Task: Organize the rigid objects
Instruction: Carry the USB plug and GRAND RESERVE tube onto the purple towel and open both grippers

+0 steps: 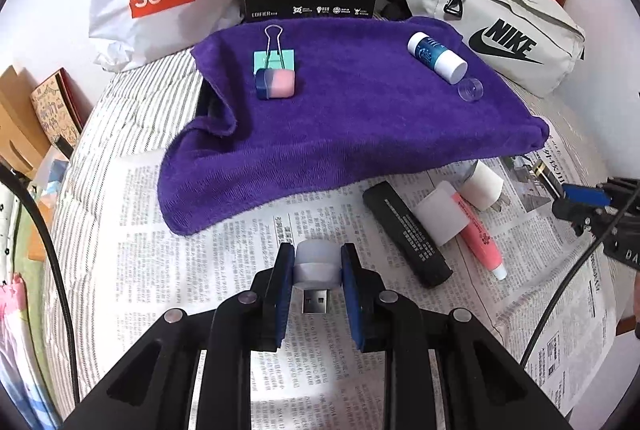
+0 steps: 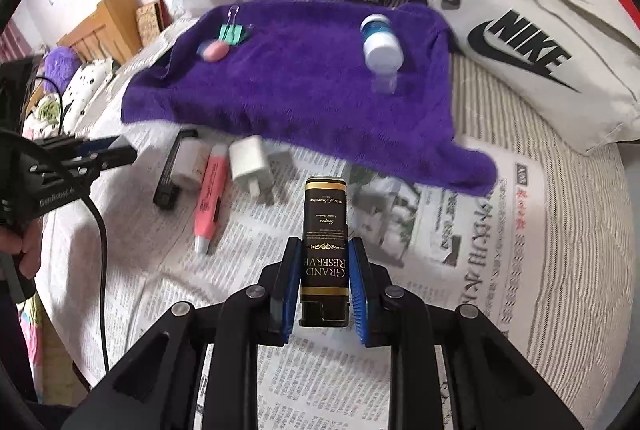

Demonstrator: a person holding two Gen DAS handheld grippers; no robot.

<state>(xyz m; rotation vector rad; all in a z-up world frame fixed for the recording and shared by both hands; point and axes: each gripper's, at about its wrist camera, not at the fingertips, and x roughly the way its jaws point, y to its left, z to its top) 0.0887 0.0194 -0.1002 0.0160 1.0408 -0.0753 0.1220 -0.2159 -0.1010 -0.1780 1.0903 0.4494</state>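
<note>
Both grippers loaded, purple towel half filled

Left gripper (image 1: 316,270) is clamped on a small white USB plug-in light (image 1: 315,264), right gripper (image 2: 325,282) pinches a black Grand Reserve lighter (image 2: 325,246), both over the newspaper (image 1: 224,230). Farther back, the purple towel (image 1: 340,118) carries a binder clip (image 1: 275,56), pink-blue eraser (image 1: 276,83) and glue stick (image 1: 437,56).
</note>
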